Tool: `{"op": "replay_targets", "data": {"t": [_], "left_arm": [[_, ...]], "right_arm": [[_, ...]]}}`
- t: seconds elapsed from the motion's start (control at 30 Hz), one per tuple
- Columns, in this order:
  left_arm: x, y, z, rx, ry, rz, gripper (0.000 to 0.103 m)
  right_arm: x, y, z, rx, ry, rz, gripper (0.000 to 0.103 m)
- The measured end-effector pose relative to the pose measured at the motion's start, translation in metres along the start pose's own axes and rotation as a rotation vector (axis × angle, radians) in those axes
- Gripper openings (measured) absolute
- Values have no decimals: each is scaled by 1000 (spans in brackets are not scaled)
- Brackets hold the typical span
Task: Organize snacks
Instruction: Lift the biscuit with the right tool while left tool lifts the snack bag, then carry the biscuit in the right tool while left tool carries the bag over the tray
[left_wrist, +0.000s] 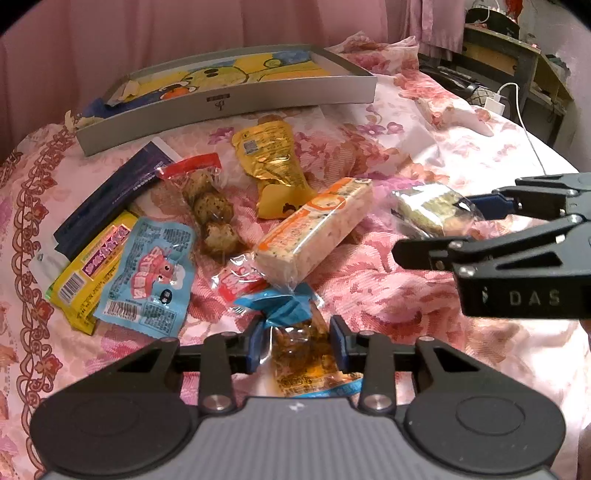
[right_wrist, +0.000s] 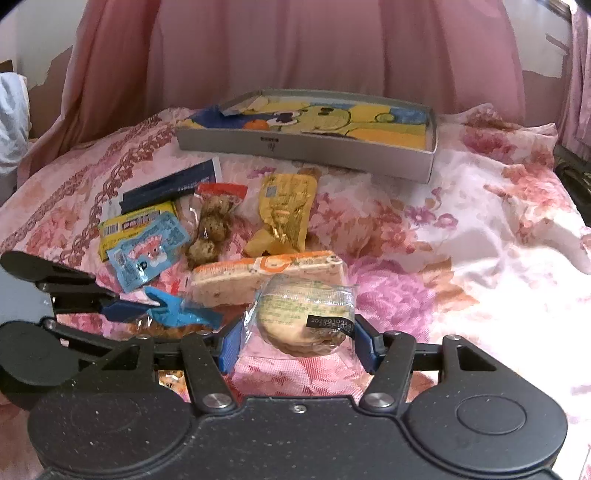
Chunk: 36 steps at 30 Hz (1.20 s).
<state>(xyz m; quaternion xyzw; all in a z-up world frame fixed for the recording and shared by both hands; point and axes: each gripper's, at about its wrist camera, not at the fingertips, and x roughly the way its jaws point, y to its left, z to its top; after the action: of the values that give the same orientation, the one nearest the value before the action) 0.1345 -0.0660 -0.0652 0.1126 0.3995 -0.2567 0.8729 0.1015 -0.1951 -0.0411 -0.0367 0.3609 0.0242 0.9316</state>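
The left gripper (left_wrist: 298, 345) pinches a blue-ended snack packet (left_wrist: 306, 354); the right gripper (right_wrist: 297, 341) has its jaws around a wrapped biscuit pack (right_wrist: 304, 314), apparently gripping it. Both should lift straight off the bed (right_wrist: 461, 258) before heading to the grey box (right_wrist: 306, 144), clearing the long rice bar (right_wrist: 266, 277).

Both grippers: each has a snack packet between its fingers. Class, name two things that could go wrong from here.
1. The left gripper pinches a thin, crinkly packet by its sides, and its blue end lies against the rice bar. Lifting may let the packet slip, or nudge the bar.
2. The right gripper straddles a round cracker pack in loose clear wrap. Closing hard could crush the crackers; gripping only the wrap could let the pack drop short of the tray.
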Motion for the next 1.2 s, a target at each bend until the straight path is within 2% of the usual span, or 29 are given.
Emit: {"op": "replay_targets", "data": {"t": [0.2, 0.37, 0.47, 0.77, 1.07, 1.2], "left_arm": [[-6, -3, 0, -2, -13, 16, 38], [-16, -7, 2, -3, -42, 20, 30], [-20, -8, -1, -29, -39, 24, 30], [-26, -15, -6, -21, -73, 35, 29], [-43, -16, 0, -45, -149, 54, 29], [-52, -11, 2, -81, -235, 58, 29]], "right_arm": [[-3, -2, 2, 8, -28, -1, 62], [-5, -4, 4, 19, -55, -9, 62], [-6, -6, 4, 28, -58, -15, 62], [-7, -6, 4, 35, -69, -19, 62], [-12, -9, 6, 57, -110, -27, 62], [-15, -10, 7, 63, -141, -29, 62]]}}
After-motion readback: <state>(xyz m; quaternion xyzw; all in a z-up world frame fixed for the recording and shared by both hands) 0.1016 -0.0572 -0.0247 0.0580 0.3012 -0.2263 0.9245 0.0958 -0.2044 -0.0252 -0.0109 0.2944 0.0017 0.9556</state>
